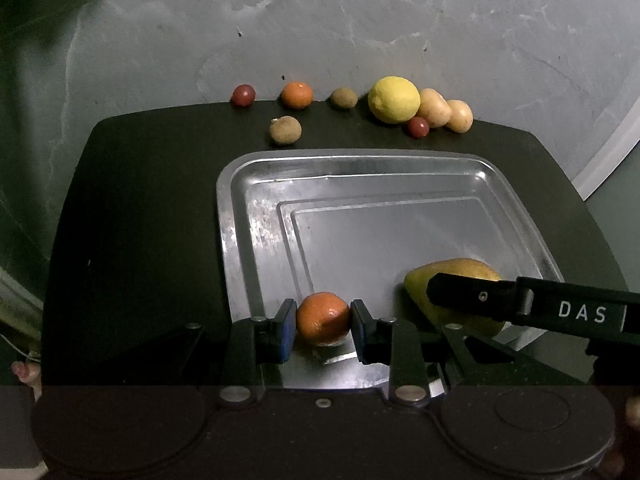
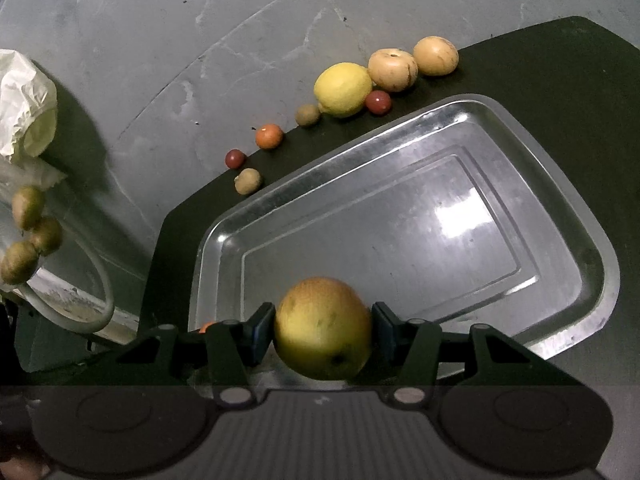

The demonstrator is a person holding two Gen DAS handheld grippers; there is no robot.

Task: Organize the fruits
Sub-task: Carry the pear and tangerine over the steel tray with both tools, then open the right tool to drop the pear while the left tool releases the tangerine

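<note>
Tangerine (image 1: pixel 323 319) pinched between the left gripper (image 1: pixel 323 330) pads at the metal tray's (image 1: pixel 256 216) near edge, right gripper (image 2: pixel 323 334) spread wider — clamped on a yellow-green pear (image 2: pixel 323 328) over the same tray, lemon (image 1: pixel 394 99) beyond.

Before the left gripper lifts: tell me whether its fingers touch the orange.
Touching. The left wrist view shows both pads pressed against the orange, no gap.

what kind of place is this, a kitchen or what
Probably a makeshift home setup, not clearly a kitchen: a bare grey marked floor or wall, a dark table holding a metal tray, and loose fruit like a lemon.
</note>
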